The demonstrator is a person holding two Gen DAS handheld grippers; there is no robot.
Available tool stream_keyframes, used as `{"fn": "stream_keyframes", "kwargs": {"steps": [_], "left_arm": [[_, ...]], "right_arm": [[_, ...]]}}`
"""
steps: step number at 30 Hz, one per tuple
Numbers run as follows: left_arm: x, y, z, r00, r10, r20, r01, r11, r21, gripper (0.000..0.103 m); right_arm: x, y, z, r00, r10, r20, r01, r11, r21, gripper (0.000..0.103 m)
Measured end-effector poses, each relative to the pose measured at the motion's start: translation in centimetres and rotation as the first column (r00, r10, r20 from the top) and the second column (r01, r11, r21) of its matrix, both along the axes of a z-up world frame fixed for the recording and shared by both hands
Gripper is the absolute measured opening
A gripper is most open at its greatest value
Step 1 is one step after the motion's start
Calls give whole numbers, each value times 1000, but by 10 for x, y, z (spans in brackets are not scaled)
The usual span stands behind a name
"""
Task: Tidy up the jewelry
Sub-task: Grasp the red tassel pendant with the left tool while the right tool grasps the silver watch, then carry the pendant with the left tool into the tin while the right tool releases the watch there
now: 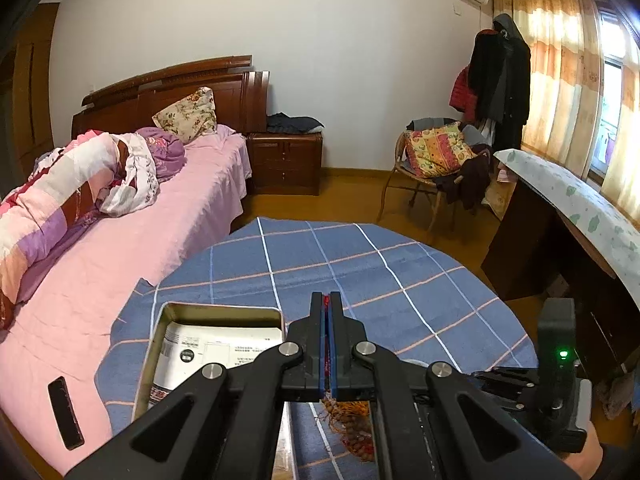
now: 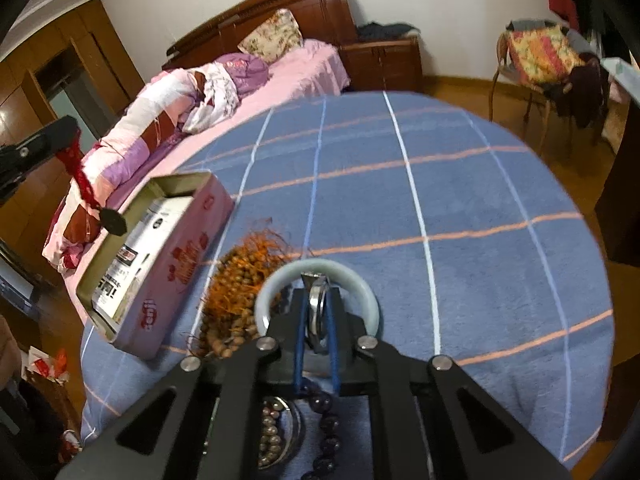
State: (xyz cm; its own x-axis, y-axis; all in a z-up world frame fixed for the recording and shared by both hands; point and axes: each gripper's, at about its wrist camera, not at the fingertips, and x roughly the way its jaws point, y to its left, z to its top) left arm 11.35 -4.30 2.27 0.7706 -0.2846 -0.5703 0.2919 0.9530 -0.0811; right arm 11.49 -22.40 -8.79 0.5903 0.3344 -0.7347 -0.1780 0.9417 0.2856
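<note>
Between the closed blue pads of the left gripper (image 1: 329,308) hangs a red cord (image 2: 82,178) with a dark pendant (image 2: 113,221), lifted beside the open tin (image 2: 160,264), probably to be dropped in. The right gripper (image 2: 318,292), just ahead over the desk (image 2: 480,200), pinches a silver ring (image 2: 318,304) above a pale bangle (image 2: 320,276), beads (image 2: 236,292) to its left.
</note>
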Motion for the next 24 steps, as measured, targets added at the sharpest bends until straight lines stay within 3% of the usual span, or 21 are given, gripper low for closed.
{"fn": "stream_keyframes", "kwargs": {"steps": [10,24], "left_arm": [[-2,14,17,999,15,38,-15,1000,-17,0],[7,53,21,994,85,61,-85,996,-5,0]], "right_arm": [[-4,8,48,991,-4,136,15,997,-77,12],[6,43,78,975,74,208,-54,993,-102,11]]}}
